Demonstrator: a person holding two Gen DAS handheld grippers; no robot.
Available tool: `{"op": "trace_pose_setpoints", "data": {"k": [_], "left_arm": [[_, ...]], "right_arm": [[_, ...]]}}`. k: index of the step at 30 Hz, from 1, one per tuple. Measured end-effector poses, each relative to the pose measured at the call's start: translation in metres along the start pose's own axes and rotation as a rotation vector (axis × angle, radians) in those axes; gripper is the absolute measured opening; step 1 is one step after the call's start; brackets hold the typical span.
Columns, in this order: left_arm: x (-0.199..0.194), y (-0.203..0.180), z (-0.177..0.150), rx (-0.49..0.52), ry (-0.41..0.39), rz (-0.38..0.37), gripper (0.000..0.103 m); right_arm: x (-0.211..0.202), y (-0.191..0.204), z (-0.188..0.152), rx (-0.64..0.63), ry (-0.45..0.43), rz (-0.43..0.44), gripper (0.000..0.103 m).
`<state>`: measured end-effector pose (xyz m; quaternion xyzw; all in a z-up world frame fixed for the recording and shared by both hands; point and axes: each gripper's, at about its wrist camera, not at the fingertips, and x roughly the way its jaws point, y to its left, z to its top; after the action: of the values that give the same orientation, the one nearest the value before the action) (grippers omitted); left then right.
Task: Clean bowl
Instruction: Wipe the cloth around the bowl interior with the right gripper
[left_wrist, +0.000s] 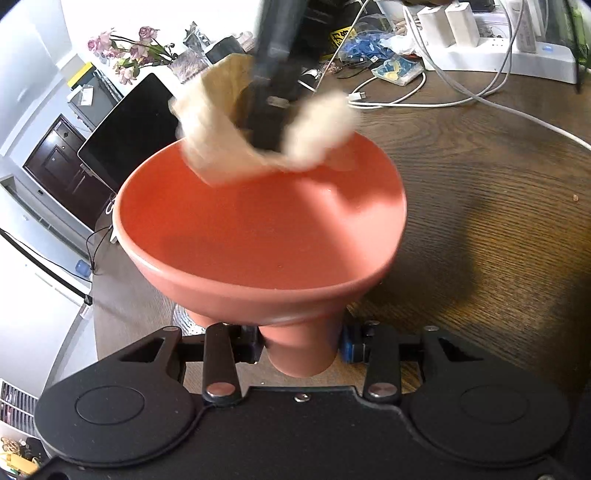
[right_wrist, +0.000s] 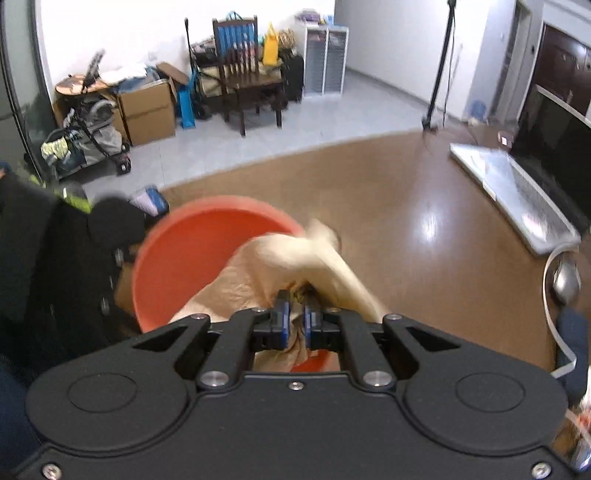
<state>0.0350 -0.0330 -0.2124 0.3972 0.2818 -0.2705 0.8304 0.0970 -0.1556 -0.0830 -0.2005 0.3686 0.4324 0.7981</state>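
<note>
An orange-red bowl with a round foot is held above the wooden table. My left gripper is shut on the bowl's foot, one finger on each side. My right gripper is shut on a beige cloth, which hangs over the near rim of the bowl. In the left wrist view the right gripper comes down from above at the bowl's far rim with the cloth bunched around it, blurred.
The wooden table carries white cables, a power strip and clutter at the back. A laptop and a mouse lie at the right. A black monitor stands beside flowers.
</note>
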Motion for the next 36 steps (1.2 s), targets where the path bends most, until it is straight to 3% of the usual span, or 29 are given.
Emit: {"op": "trace_pose_setpoints", "data": {"k": [9, 16, 21, 25, 31, 36], "left_arm": [[-0.001, 0.001, 0.002, 0.015, -0.001, 0.006, 0.038], [0.0, -0.002, 0.006, 0.009, 0.001, 0.009, 0.038], [0.001, -0.002, 0.006, -0.003, -0.001, 0.01, 0.038], [0.001, -0.004, 0.006, -0.009, -0.003, 0.014, 0.038], [0.002, -0.001, 0.009, -0.005, -0.007, 0.017, 0.038], [0.003, -0.002, 0.008, 0.002, -0.006, 0.019, 0.038]], "right_arm": [[0.011, 0.033, -0.02, -0.026, 0.037, 0.12, 0.009], [0.003, 0.06, 0.009, -0.074, -0.08, 0.157, 0.009], [-0.014, 0.033, 0.03, -0.039, -0.167, 0.07, 0.009], [-0.02, 0.001, 0.029, 0.01, -0.172, -0.016, 0.009], [-0.01, -0.041, 0.0, 0.121, -0.116, -0.093, 0.009], [0.012, -0.038, -0.033, 0.137, -0.009, -0.099, 0.009]]}}
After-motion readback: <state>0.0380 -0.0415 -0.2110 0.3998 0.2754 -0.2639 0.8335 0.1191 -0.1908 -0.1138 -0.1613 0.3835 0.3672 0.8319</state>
